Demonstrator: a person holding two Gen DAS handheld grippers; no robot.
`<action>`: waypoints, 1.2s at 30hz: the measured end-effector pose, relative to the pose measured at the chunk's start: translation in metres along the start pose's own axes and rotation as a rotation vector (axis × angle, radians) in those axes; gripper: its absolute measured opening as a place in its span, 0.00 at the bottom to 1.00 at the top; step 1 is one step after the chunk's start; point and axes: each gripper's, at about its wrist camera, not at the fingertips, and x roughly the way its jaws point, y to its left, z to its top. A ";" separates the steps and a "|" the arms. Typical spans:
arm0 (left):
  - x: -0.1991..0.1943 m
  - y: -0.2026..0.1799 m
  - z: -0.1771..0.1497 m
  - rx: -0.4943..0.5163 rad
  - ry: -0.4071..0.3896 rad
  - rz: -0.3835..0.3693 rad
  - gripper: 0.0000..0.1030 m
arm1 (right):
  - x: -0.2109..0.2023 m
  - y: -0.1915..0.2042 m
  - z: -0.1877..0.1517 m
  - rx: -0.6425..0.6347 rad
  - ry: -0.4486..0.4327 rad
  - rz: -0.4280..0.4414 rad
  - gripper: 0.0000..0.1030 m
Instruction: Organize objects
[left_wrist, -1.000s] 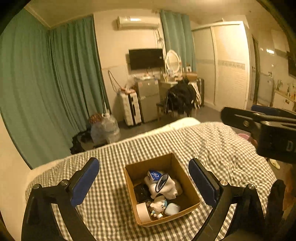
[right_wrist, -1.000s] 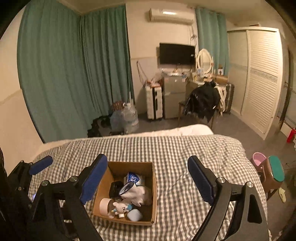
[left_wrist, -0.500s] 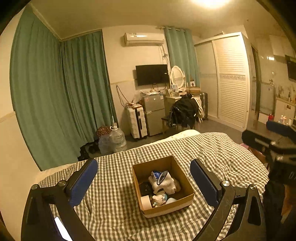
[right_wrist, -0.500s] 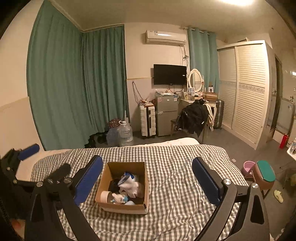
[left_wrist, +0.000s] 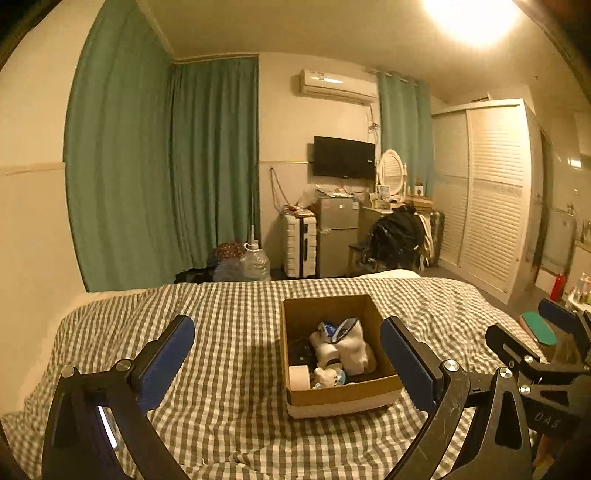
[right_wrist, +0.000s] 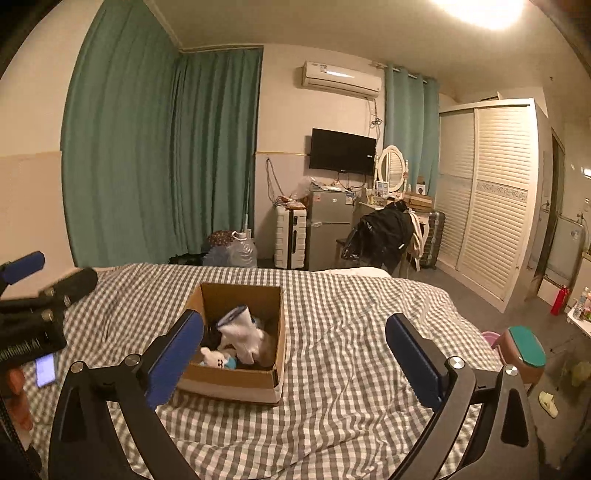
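The box, full of small things, stands on the bed, near its middle. The left gripper and the right gripper are both wide open and hold nothing.

Grey-and-white gingham bedspread; brown cardboard box with white base band; green curtains far left; black television; white louvred wardrobe right; blue gripper pads; teal-topped stool.
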 end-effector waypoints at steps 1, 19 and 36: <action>0.003 0.000 -0.005 0.005 0.004 0.011 1.00 | 0.003 0.000 -0.005 -0.003 0.001 0.000 0.97; 0.049 -0.008 -0.091 0.047 0.114 0.059 1.00 | 0.065 0.006 -0.097 0.045 0.144 0.012 0.96; 0.057 0.003 -0.105 0.003 0.157 0.080 1.00 | 0.065 0.000 -0.106 0.078 0.156 -0.015 0.97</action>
